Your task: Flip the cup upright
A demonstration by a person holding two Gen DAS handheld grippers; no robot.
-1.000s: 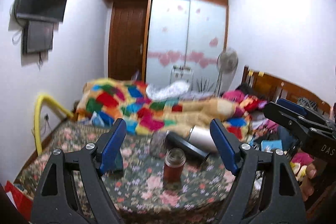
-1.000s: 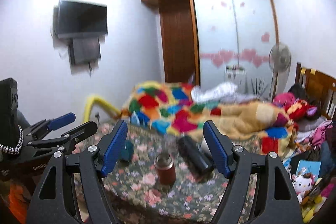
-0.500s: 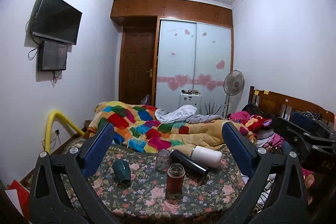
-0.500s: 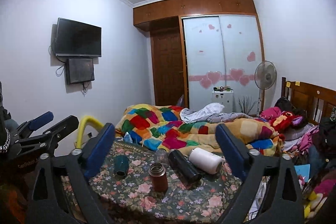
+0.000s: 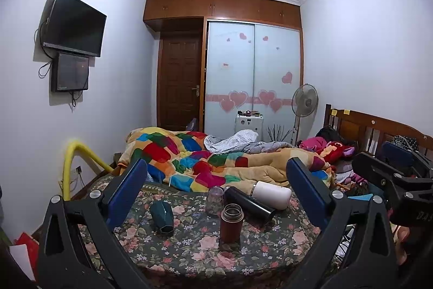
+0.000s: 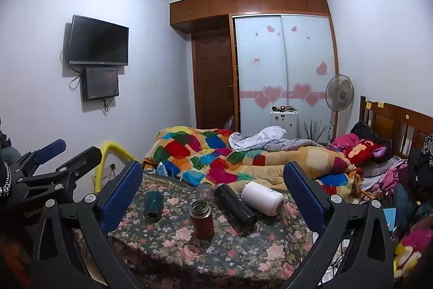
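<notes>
On a flower-patterned table (image 5: 189, 251) a dark teal cup (image 5: 161, 216) lies on its side at the left; it also shows in the right wrist view (image 6: 153, 206). A black flask (image 5: 249, 205) and a white flask (image 5: 272, 194) lie on their sides at the back. A brown-red flask (image 5: 230, 221) stands upright in the middle, and a small clear jar (image 5: 214, 201) stands behind it. My left gripper (image 5: 216, 197) is open and empty, held back above the table's near edge. My right gripper (image 6: 213, 197) is open and empty too, beside it.
A bed with a patchwork quilt (image 5: 203, 156) lies right behind the table. A yellow padded rail (image 5: 81, 159) stands at the left wall. A wooden headboard (image 5: 379, 129) and piled clothes are at the right. A standing fan (image 5: 304, 102) is by the wardrobe.
Both grippers have pulled back and up from the table and their jaws have spread wider. The table objects have not moved.
</notes>
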